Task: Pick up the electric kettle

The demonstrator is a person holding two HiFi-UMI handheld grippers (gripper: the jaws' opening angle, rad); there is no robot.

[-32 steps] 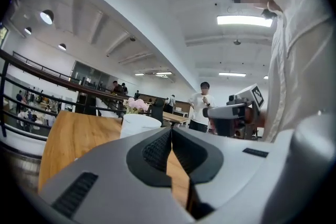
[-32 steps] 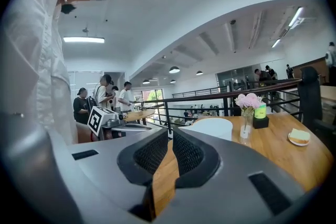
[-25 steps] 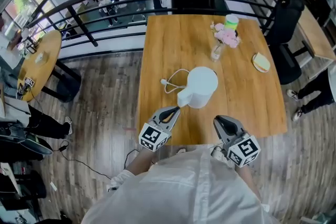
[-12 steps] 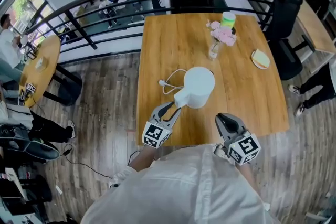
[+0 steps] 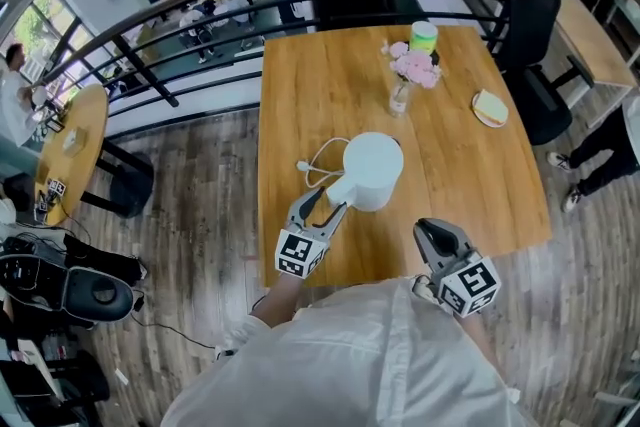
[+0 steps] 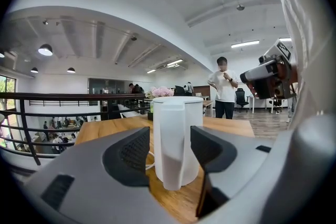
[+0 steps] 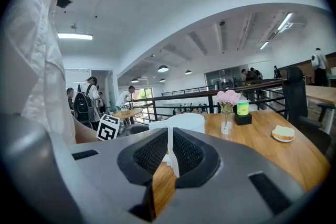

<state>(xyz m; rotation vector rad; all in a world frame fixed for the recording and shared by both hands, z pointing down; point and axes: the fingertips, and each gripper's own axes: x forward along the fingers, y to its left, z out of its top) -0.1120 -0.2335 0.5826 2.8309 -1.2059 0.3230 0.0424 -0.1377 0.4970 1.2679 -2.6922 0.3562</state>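
On the wooden table, a little toward its 6 o'clock edge, stands the white electric kettle, upright with its lid closed, so whatever is inside stays hidden. Its handle juts out at 7 o'clock, and its white cord loops on the wood at 9 o'clock. The left gripper is level with that handle; its jaws have just been opening and now stand wide apart, one black pad on each side of the handle, neither pressing on it. The right gripper hovers at the table's near edge, at 5 o'clock from the kettle, its jaws clenched together with nothing between them. At 1 o'clock from the kettle a clear glass vase holds pink flowers, and a green-topped cup sits just beyond them. At 2 o'clock a small plate carries a pale slice, perhaps bread.
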